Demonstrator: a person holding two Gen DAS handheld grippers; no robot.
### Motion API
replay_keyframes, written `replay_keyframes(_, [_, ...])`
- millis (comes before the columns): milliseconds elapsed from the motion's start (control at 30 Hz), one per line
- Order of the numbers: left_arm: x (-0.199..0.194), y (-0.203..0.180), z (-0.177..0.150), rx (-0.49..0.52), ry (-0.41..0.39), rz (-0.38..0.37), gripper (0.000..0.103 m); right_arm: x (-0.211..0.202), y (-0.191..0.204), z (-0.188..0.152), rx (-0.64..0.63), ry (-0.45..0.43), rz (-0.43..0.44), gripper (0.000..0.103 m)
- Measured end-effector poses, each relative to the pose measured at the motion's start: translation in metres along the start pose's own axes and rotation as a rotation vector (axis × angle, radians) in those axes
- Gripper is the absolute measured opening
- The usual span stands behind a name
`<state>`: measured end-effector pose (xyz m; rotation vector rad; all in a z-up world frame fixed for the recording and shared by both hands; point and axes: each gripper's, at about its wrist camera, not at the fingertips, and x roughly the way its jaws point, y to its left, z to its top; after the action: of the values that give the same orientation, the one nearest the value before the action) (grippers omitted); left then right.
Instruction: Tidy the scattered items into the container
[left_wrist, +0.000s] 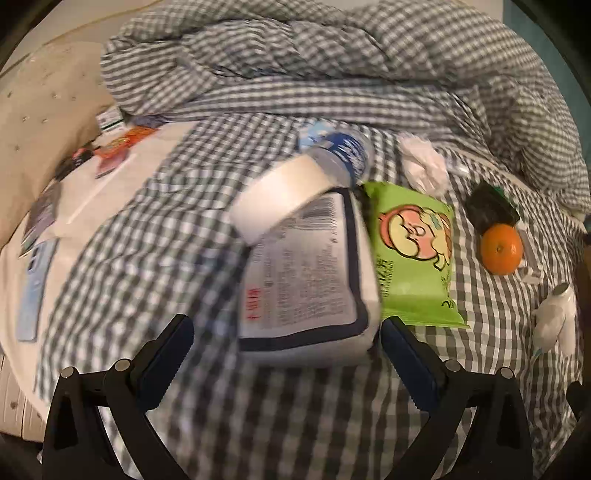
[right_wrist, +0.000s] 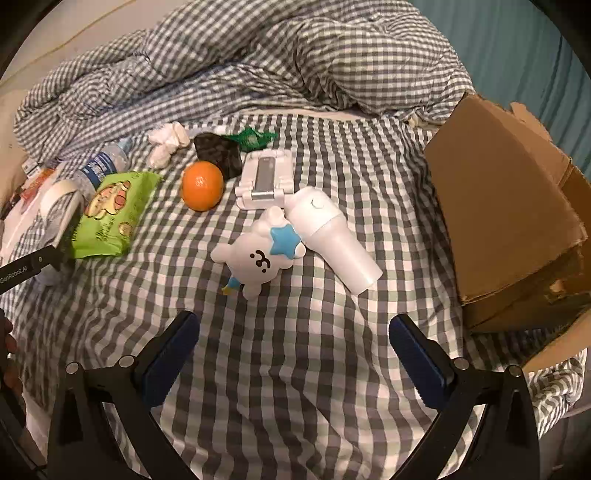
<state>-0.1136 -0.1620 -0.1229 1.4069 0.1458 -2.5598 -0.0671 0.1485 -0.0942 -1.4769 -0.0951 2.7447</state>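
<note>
My left gripper (left_wrist: 286, 328) is open, its jaws on either side of the near end of a white tissue pack (left_wrist: 306, 273) with a dark border. A tape roll (left_wrist: 280, 195), water bottle (left_wrist: 340, 151), green snack bag (left_wrist: 413, 254) and orange (left_wrist: 501, 248) lie beyond. My right gripper (right_wrist: 293, 325) is open and empty above the checked bedsheet, short of a white toy with a blue star (right_wrist: 258, 254) and a white cylinder device (right_wrist: 332, 236). The cardboard box (right_wrist: 506, 218) stands at the right.
A white folding stand (right_wrist: 264, 177), a dark object (right_wrist: 218, 151), crumpled tissue (right_wrist: 166, 142) and the orange (right_wrist: 202, 185) lie farther back. A bunched checked duvet (right_wrist: 295, 55) fills the back. A pillow (left_wrist: 40, 129) and small packets (left_wrist: 122, 142) lie at the left.
</note>
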Motion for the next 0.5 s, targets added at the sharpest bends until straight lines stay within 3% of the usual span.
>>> replay_keyframes(133, [0.022,-0.015,0.002,0.061,0.026,0.037,0.103,0.013,0.004,0.002,-0.002,0.022,0.001,0.103])
replay_keyframes(267, [0.031,-0.009,0.002,0.031,0.034,0.045,0.102,0.020,0.005,0.005,-0.006,0.030,-0.004,0.103])
replay_keyframes(300, [0.030,-0.004,0.003,0.007,0.031,0.028,0.098,0.022,0.006,0.005,-0.006,0.031,-0.004,0.103])
replay_keyframes(367, [0.028,0.008,0.002,-0.044,0.036,-0.003,0.075,0.024,0.006,0.007,-0.003,0.034,-0.007,0.102])
replay_keyframes(500, [0.021,0.022,0.001,-0.079,0.033,0.006,0.053,0.029,0.009,0.011,0.012,0.037,-0.010,0.102])
